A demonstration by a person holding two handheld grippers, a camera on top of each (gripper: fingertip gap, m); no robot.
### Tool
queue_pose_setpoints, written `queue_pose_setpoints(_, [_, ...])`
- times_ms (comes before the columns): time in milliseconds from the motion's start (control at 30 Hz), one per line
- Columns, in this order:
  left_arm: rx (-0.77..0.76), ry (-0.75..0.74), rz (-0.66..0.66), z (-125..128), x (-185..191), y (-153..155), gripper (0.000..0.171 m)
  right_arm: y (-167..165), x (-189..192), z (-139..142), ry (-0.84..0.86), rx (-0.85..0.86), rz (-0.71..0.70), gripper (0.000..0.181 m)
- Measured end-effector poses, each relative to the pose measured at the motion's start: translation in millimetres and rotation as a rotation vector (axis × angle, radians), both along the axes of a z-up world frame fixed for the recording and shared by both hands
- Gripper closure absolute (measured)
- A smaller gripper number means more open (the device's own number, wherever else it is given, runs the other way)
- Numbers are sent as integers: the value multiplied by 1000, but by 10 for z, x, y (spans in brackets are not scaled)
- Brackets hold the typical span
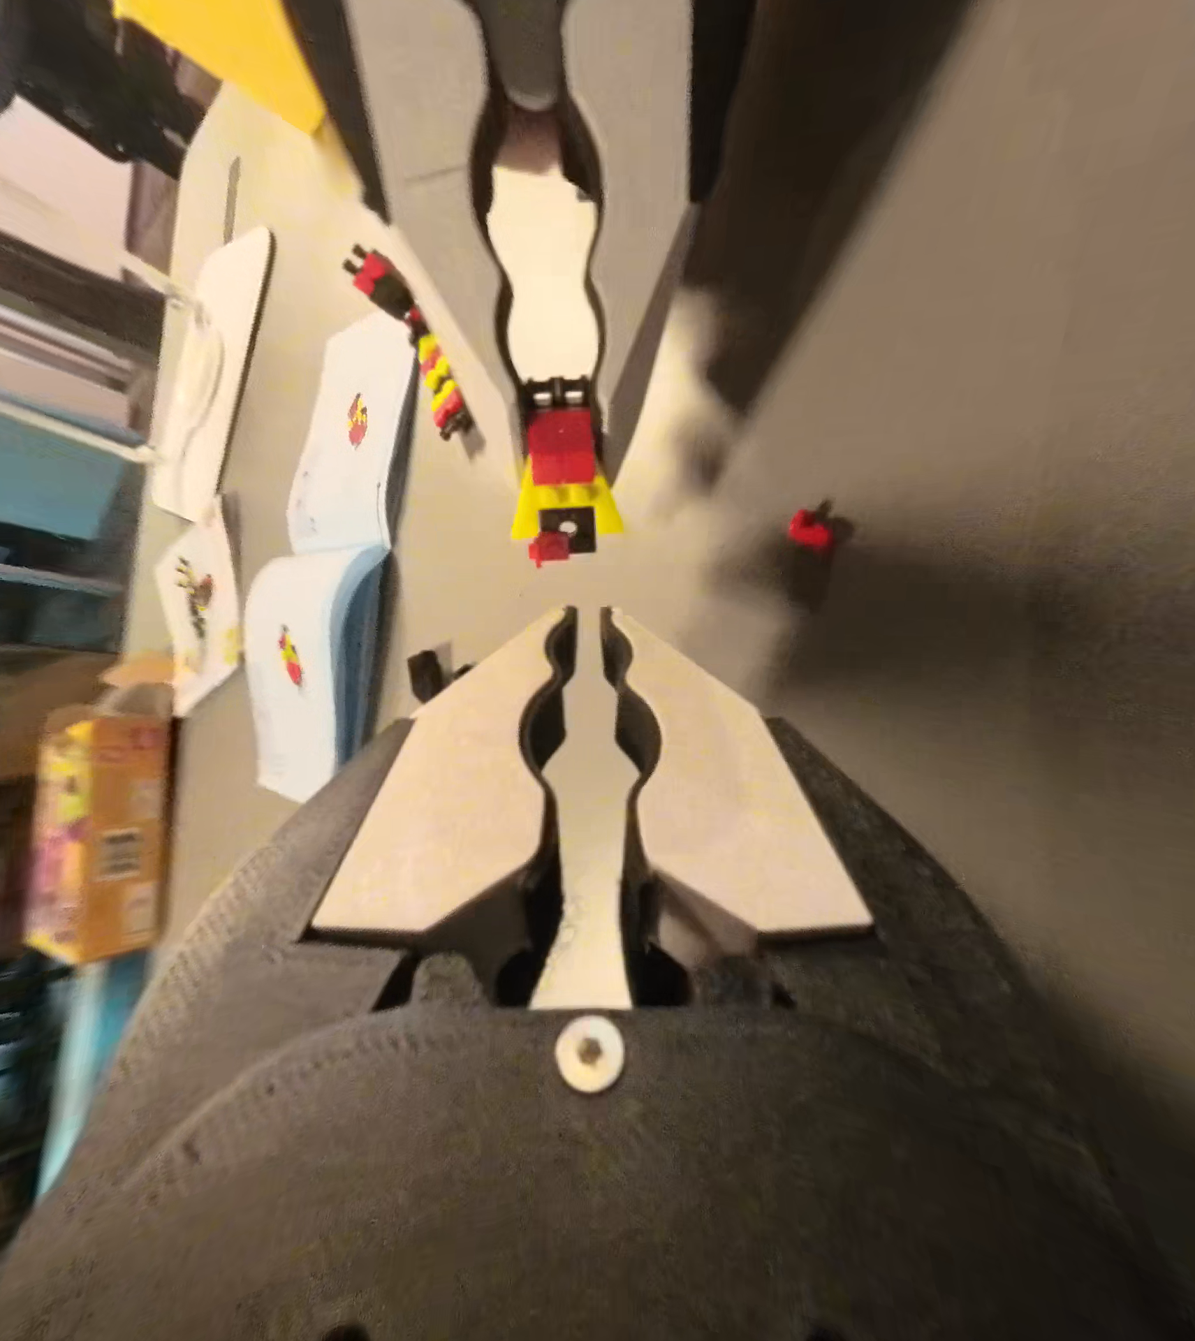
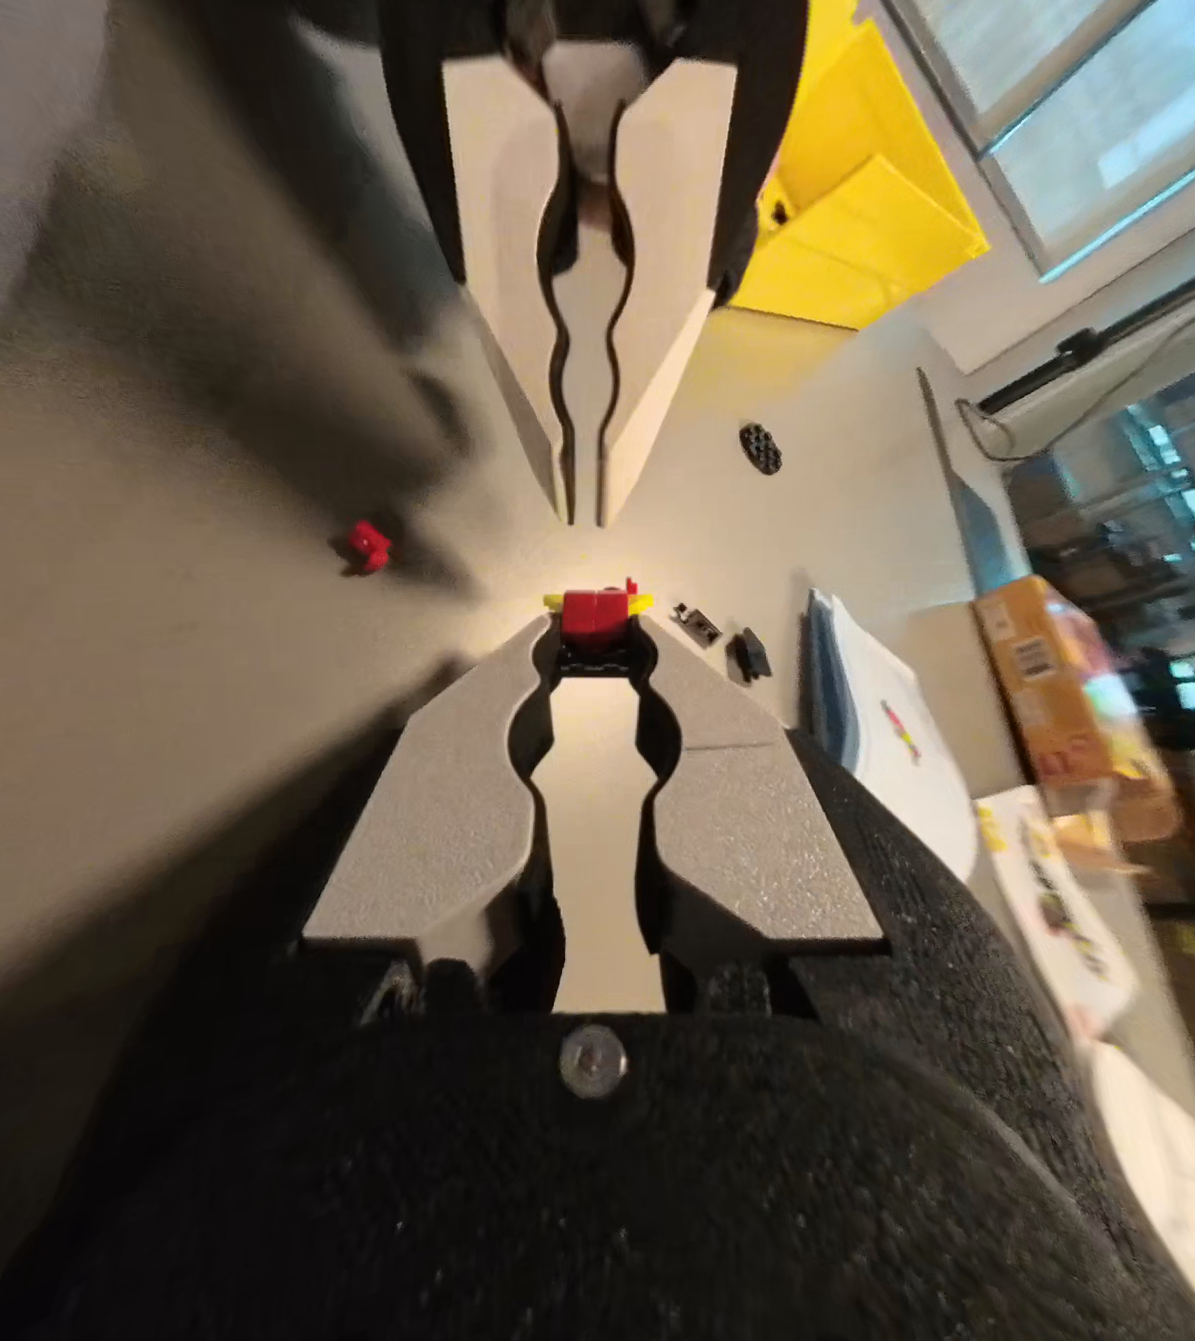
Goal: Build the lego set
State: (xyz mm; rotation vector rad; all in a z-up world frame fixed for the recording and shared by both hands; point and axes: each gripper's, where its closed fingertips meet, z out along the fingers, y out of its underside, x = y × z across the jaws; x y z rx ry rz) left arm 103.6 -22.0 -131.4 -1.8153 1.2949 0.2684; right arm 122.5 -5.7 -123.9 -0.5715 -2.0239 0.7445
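Note:
My right gripper (image 2: 594, 625) is shut on a small lego assembly (image 2: 590, 613) of red, yellow and black bricks, held above the table. In the left wrist view the assembly (image 1: 565, 464) sits between the right gripper's tips (image 1: 565, 406), with a small red piece (image 1: 549, 551) at its near end. My left gripper (image 1: 587, 613) faces it tip to tip, a short gap away, its jaws nearly together and empty. It comes in from the top of the right wrist view (image 2: 585, 519).
A loose red brick (image 1: 808, 526) (image 2: 367, 546) lies on the table. A long red, black and yellow assembly (image 1: 413, 341), open instruction booklets (image 1: 355, 435) (image 2: 892, 726), small black pieces (image 1: 424, 671) (image 2: 746, 653), a round black piece (image 2: 760, 448), an orange box (image 2: 1044, 689) and a yellow bin (image 2: 863, 218) lie around. The tips of both grippers are at nearly the same place. Both grippers' tips are roughly 20 cm from the round black piece (image 2: 760, 448).

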Motion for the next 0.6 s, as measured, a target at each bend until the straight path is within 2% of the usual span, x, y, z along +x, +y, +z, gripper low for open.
queue_pose_setpoints(100, [-19, -199, -2, 112, 26, 22, 146, -33, 7, 60, -62, -258, 25, 166])
queue_pose_setpoints(200, [34, -372, -61, 277, 113, 36, 124, -102, 6, 275, -71, -551, 81, 166])
queue_pose_setpoints(267, [114, -442, -117, 394, 176, 35, 115, -150, 22, 447, -81, -763, 150, 166])
queue_pose_setpoints(333, [269, -442, -177, 554, 215, 11, 117, -189, 53, 623, -113, -1001, 244, 166])
queue_pose_setpoints(400, [423, -384, -182, 680, 202, 28, 122, -188, 69, 773, -167, -1239, 336, 166])
queue_pose_setpoints(467, [514, -336, -210, 751, 242, 17, 124, -168, 71, 869, -226, -1433, 419, 166])
queue_pose_setpoints(600, [633, -247, -215, 858, 256, 44, 133, -175, 70, 949, -330, -1622, 528, 166])
